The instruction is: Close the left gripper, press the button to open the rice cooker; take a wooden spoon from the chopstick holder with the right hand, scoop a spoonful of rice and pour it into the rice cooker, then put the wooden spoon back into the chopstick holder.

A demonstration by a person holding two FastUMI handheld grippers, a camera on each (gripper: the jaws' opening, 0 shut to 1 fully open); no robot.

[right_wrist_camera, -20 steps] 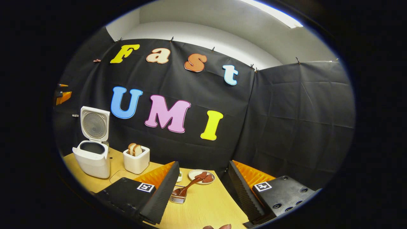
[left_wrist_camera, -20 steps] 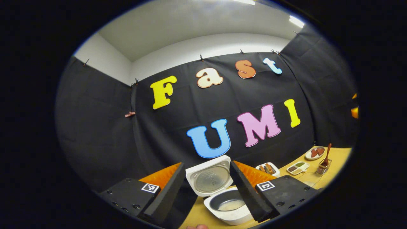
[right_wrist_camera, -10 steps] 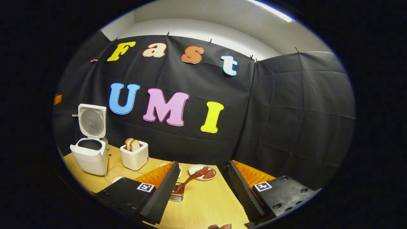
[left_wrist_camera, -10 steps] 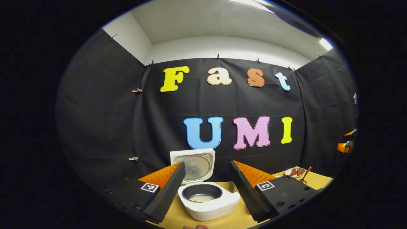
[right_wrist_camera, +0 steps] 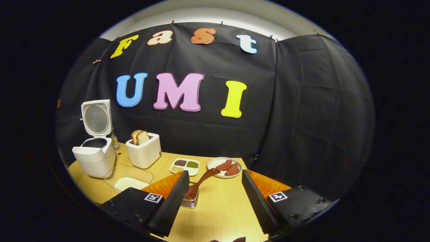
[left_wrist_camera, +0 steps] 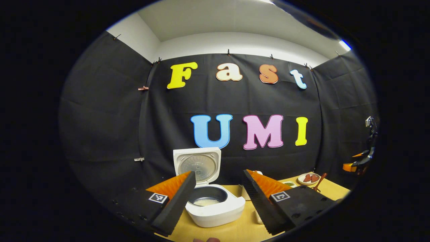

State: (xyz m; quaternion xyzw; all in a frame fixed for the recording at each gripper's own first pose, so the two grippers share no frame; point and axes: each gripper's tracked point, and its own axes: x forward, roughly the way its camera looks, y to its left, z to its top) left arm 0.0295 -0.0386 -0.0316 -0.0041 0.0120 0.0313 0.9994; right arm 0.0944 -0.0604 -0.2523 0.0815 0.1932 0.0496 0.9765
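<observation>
**Lid up, spoon parked**

Rice cooker [right_wrist_camera: 94, 151] sits at 9 o'clock, lid open, rice inside. Wooden spoon [right_wrist_camera: 201, 183] stands in chopstick holder [right_wrist_camera: 189, 201] dead ahead. Both grippers spread, empty. I'd withdraw right gripper [right_wrist_camera: 215, 198] straight, not clipping the handle.

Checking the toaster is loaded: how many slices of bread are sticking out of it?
2. Both tan bread slices stand side by side in the top of the white box-shaped toaster: one to the left, one to the right. More could sit hidden inside.
</observation>
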